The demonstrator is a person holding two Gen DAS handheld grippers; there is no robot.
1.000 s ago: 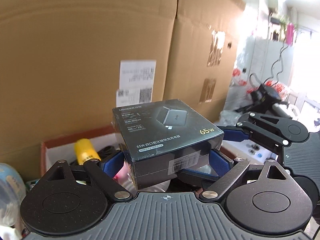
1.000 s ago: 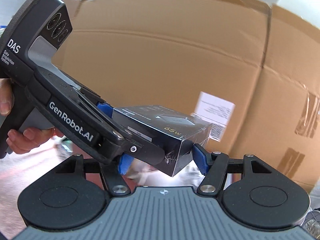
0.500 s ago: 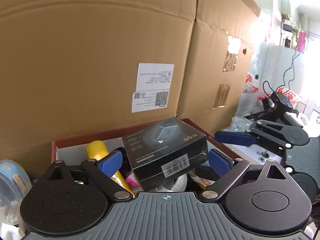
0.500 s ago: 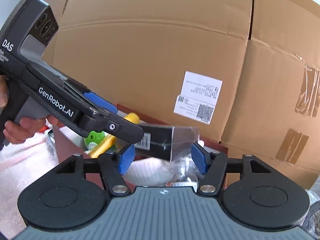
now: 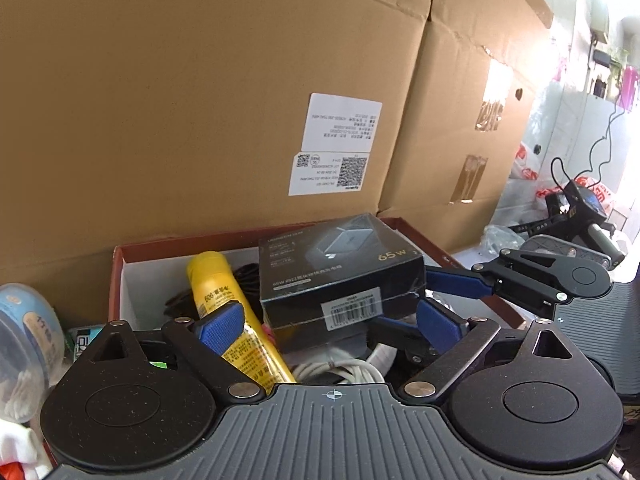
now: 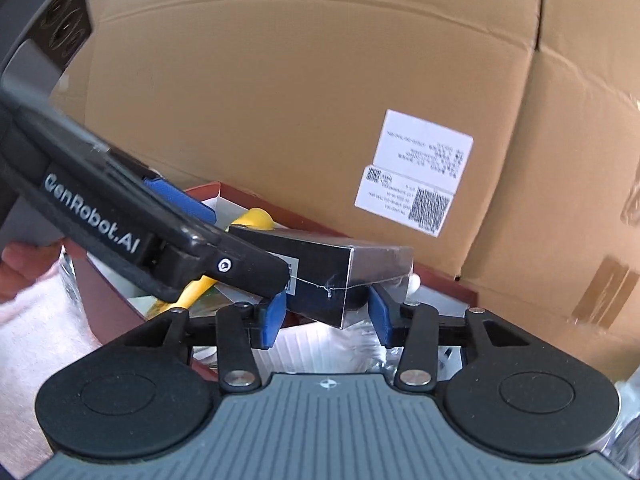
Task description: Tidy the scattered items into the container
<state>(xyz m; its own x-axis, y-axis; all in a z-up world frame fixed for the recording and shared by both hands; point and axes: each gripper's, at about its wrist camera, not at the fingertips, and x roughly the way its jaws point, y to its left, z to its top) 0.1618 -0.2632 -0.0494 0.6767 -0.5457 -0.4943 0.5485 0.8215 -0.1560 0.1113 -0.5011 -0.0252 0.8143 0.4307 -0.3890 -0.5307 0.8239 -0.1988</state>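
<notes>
A black charger box [image 5: 340, 276] marked 65W lies on top of the items inside the red open container [image 5: 116, 280]. My left gripper [image 5: 330, 320] is open, its blue pads apart on either side of the box and not pressing it. My right gripper [image 6: 326, 310] is open too, its pads wide of the box's end [image 6: 360, 280]. It also shows in the left wrist view [image 5: 452, 284] at the box's right side. A yellow tube [image 5: 232, 312] lies in the container beside the box.
Large cardboard boxes [image 5: 240, 100] stand right behind the container. A round tub [image 5: 24, 332] sits at the left. White cable [image 5: 340, 368] and black cords [image 5: 240, 276] lie in the container. Bags and gear [image 5: 580, 208] clutter the far right.
The charger box was gripped and held up a second ago. It has come down into the container, and both grippers have opened and let it go.
</notes>
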